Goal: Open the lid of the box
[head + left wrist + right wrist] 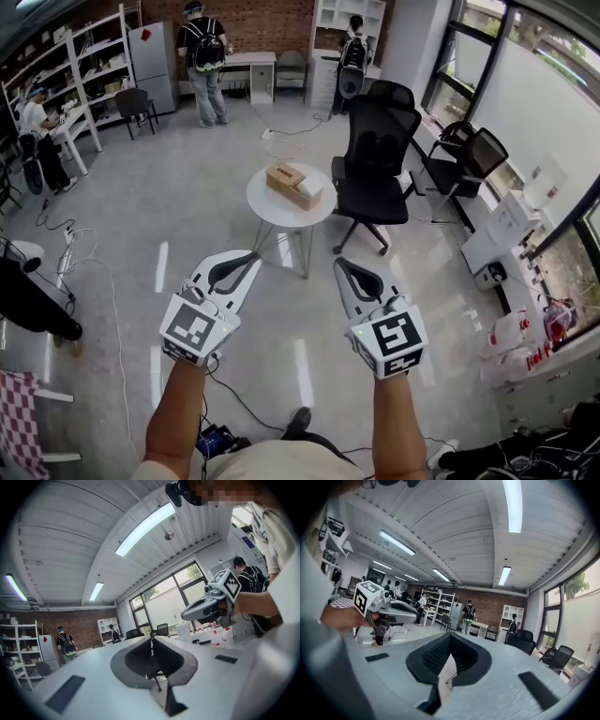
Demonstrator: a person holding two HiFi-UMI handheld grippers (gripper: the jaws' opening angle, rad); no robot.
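A light brown box (293,185) with its lid down lies on a small round white table (263,204), well ahead of me on the floor. I hold both grippers at waist height, short of the table and apart from it. The left gripper (251,256) has its jaws together with nothing between them; its own view (151,639) points up at the ceiling and windows. My right gripper (340,263) is also shut and empty, and its view (450,633) looks across the room. Neither gripper view shows the box.
A black office chair (375,155) stands right of the table, with two more chairs (473,155) by the windows. Cables (80,253) trail over the floor at left. People stand at the back (206,56) and at left (37,127). A desk with bottles (525,342) is at right.
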